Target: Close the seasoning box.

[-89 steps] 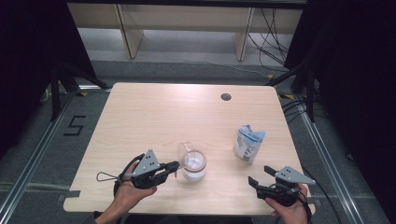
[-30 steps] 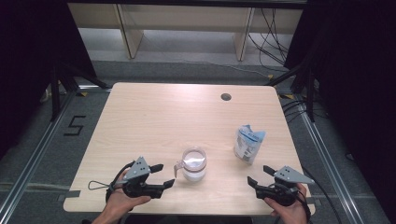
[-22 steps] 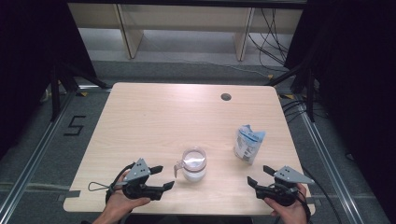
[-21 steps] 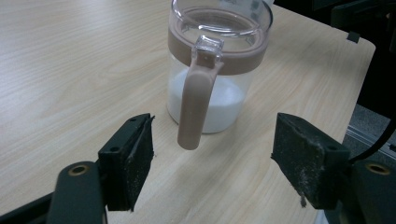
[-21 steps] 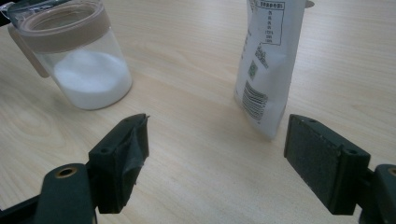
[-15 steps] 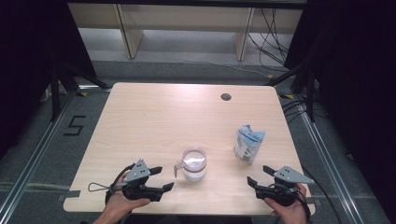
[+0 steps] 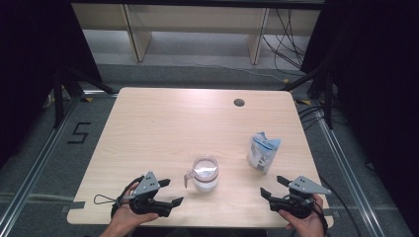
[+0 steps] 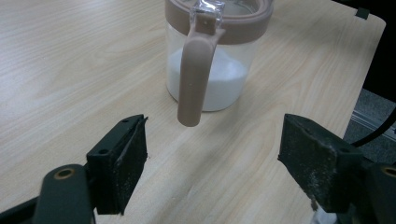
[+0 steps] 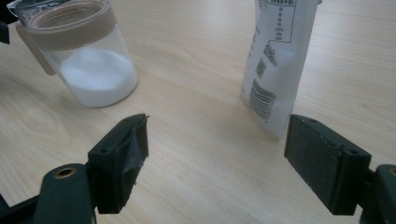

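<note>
Jar (image 8: 212,56): clear, brown-handled, partly filled with white powder.

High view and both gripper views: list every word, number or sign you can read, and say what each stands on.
"5": black figure on the floor left of the table.
Pouch: a boxed block of small print, more small print, a square code and a barcode, all too small or blurred to read.
Pouch in the high view: blue print, blurred.
Jar: no writing seen.
</note>
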`<state>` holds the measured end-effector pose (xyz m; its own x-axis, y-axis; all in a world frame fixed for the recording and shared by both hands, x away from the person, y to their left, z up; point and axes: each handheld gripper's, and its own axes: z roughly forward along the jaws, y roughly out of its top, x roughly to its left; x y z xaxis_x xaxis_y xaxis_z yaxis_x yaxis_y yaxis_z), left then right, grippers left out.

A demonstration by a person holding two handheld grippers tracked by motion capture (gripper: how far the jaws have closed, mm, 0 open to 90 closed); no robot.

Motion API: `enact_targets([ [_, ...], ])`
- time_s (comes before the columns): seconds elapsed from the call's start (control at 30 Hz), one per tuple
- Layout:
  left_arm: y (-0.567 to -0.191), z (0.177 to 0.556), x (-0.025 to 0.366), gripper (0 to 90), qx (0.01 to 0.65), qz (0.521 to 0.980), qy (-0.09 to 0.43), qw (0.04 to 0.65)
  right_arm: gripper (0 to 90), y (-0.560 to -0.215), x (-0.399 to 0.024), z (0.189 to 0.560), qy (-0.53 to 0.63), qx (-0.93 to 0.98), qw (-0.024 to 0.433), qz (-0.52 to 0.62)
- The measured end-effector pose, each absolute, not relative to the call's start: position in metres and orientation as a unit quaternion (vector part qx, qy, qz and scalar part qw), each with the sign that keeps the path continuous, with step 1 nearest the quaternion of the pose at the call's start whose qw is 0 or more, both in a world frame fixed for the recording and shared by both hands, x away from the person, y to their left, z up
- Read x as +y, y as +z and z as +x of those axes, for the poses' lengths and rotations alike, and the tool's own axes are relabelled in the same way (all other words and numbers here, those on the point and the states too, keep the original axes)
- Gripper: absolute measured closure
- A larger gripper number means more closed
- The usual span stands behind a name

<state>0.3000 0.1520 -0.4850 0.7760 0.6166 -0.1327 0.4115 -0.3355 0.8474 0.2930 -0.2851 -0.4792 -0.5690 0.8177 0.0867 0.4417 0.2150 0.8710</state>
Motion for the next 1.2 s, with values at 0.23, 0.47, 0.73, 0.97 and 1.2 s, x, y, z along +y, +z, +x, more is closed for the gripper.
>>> enact_targets([
  [0.23,-0.49,0.299,0.151,21.6,0.323,0.815,0.101,0.47,22.3,-0.48,-0.284,0.293,0.462,0.759,0.196,0.415],
  [0.47,-0.495,0.3,0.15,21.4,0.32,0.82,0.102,0.464,22.1,-0.48,-0.281,0.291,0.46,0.757,0.18,0.429],
  [0.73,-0.497,0.3,0.15,21.3,0.326,0.816,0.099,0.467,20.5,-0.484,-0.277,0.291,0.44,0.771,0.162,0.431],
  [0.97,-0.497,0.301,0.152,21.1,0.318,0.828,0.096,0.452,19.5,-0.486,-0.275,0.292,0.436,0.779,0.153,0.425],
  [1.2,-0.499,0.3,0.15,21.1,0.328,0.818,0.099,0.462,19.0,-0.489,-0.275,0.292,0.423,0.791,0.15,0.415],
])
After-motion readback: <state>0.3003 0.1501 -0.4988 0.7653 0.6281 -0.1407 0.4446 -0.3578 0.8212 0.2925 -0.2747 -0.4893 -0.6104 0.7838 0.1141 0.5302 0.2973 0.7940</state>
